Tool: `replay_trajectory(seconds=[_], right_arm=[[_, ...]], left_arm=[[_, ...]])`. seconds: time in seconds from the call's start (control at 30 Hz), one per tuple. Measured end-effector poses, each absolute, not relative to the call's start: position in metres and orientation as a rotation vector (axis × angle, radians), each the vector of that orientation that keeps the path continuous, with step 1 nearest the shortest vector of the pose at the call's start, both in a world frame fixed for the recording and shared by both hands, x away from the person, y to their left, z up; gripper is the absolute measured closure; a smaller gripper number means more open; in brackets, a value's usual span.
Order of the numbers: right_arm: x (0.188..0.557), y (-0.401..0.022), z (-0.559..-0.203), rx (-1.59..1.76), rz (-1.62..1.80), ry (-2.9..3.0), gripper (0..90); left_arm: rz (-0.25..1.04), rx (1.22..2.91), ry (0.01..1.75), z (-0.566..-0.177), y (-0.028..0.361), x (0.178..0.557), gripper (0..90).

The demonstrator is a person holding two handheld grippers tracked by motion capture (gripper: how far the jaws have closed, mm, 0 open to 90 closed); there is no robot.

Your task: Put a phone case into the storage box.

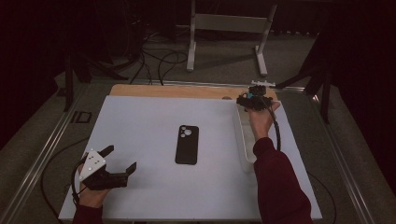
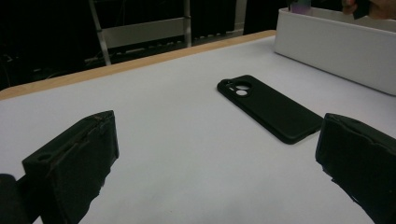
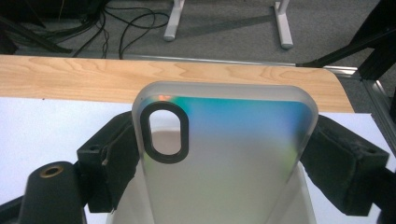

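A frosted, translucent plastic phone case [image 3: 224, 154] with an iridescent sheen is seen at the frame's centre; a matt black case [image 1: 187, 144] lies mid-frame; the desk [image 1: 140, 121] is smooth matt white, edged with grained wood; the tray [image 2: 336, 46] looks like matt white plastic.

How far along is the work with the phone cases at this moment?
One black case already lies flat mid-table, camera holes away from the person. In hand: the right gripper is shut on a frosted iridescent case, held over the white bin at the table's far right. Left: setting it down, probably. The left gripper waits open, holding nothing.
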State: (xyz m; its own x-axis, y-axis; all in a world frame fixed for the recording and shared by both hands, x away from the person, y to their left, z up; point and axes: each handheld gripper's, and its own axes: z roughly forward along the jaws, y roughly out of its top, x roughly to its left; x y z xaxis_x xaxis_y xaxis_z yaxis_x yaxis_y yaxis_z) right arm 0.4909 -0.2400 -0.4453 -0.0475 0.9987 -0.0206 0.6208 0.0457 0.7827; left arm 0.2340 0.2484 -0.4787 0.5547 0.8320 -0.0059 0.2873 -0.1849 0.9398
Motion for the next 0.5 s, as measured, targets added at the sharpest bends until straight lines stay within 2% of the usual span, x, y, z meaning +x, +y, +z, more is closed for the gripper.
replay_trajectory(seconds=[0.1,0.2,0.5], right_arm=[[0.492,-0.242,-0.445,1.643,0.828,1.724,14.7],[0.491,-0.244,-0.443,1.634,0.878,1.711,8.7],[0.484,-0.243,-0.433,1.579,0.917,1.685,8.2]], left_arm=[[0.647,1.740,0.935,-0.479,0.248,0.234,0.0],[0.644,1.736,0.937,-0.478,0.248,0.234,0.0],[0.646,1.739,0.940,-0.479,0.249,0.234,0.0]])
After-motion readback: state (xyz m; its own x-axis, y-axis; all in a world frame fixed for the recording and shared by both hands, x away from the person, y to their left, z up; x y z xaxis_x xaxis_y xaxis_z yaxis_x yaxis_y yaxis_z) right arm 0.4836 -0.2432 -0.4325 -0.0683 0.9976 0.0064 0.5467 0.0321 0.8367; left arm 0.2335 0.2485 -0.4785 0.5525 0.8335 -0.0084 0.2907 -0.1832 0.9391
